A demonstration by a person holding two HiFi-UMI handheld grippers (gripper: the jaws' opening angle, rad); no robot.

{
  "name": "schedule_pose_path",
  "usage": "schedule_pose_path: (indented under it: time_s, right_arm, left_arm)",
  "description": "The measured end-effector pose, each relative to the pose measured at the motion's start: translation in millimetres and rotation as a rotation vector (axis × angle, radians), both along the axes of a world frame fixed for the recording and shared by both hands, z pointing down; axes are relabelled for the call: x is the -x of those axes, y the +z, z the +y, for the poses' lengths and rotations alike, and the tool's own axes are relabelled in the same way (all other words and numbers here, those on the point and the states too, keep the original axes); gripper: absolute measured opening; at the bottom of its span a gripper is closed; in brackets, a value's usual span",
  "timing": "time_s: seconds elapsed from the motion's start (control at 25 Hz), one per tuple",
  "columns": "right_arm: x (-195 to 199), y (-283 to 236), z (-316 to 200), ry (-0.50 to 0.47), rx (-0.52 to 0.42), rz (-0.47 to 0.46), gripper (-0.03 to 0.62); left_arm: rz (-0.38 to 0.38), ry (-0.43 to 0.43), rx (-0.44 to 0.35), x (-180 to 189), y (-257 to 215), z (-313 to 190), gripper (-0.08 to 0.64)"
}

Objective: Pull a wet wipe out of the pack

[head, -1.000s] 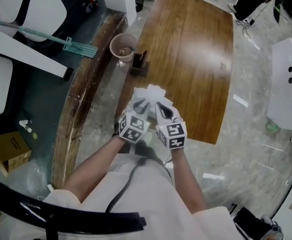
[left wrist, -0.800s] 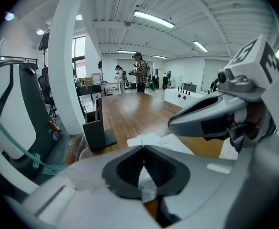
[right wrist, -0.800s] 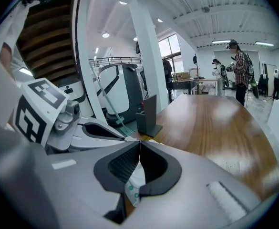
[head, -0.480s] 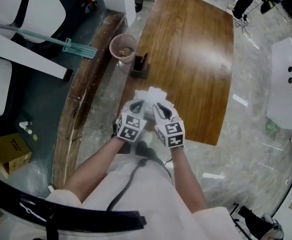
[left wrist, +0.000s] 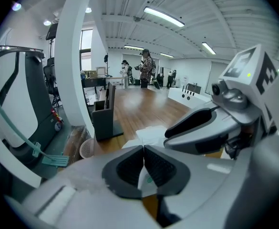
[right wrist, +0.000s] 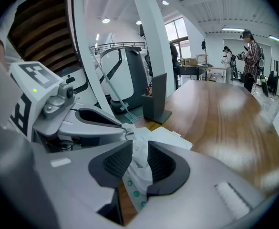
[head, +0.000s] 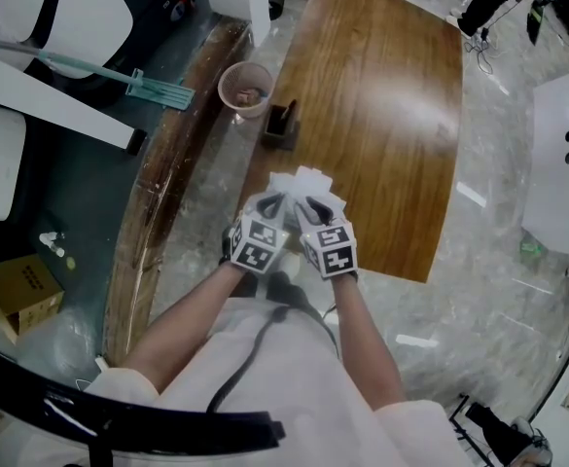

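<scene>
- Right gripper has crept toward the pack since a second ago in head view. Left gripper sits about where it was. Pack hasn't shifted on the table.
- Right jaws: opening, standing wide. Crumpled wipe sits in the gap, and the pads aren't squeezing it.
- Left jaws: nearly together with tips meeting, just easing apart. In right gripper view its tip ends right at the wipe's edge, so it looks pinched on the wipe. The seam is too thin to confirm that from left gripper view.
- Pack: lies flat near the table's near edge, under both grippers' tips.
- Head view: both grippers cover the pack's near half, so its opening and the jaw tips are hidden there. Only the far end shows, white.
- Left gripper view: own body blocks the lower frame. Pack shows as a white patch past the pads, plus a sliver with a green dot under them. Right gripper's body fills the right side.
- Right gripper view: pack's near end, with green dots, is cut off by the gripper body. Left gripper blocks the left side.
- Holder and bin are beyond the pack, well apart from it. Bin contents are too small to tell.
</scene>
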State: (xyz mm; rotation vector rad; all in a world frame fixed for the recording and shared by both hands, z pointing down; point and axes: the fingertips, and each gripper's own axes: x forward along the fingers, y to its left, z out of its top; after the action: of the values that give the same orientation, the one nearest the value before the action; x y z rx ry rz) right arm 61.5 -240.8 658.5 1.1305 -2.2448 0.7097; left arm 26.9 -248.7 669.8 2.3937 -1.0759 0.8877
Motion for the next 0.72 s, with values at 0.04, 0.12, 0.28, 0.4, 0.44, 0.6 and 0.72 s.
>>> schedule_pose_path:
  time_s: [0.04,0.12,0.28,0.4,0.44,0.6,0.72]
  right_arm:
    - [0.1,0.9,0.1,0.002,0.004,0.002,0.104]
    - [-0.5,1.9,0.5,0.01,0.009,0.007,0.088]
    - [-2.4,4.0,-0.5,0.022,0.023,0.009,0.065]
    - [-3.1,5.3,-0.4,0.024,0.034,0.012,0.037]
    - [-2.8,6.0,-0.2,0.021,0.038,0.014,0.035]
    - [-2.2,5.5,0.3,0.013,0.04,0.014,0.011]
    - [-3.4,0.4,2.5,0.021,0.024,0.012,0.011]
  left_arm:
    - [0.001,0.002,0.0,-0.2,-0.7,0.1,0.009]
    - [0.002,0.005,-0.001,-0.4,-1.4,0.8,0.009]
    - [0.001,0.009,0.001,-0.5,-0.7,2.2,0.009]
    - [0.002,0.01,0.003,0.1,-0.5,3.0,0.008]
    - [0.003,0.01,0.002,0.0,-0.9,2.6,0.008]
    - [0.013,0.015,-0.004,-1.9,-4.2,2.4,0.008]
    - [0.015,0.018,-0.005,-1.4,-5.6,4.8,0.008]
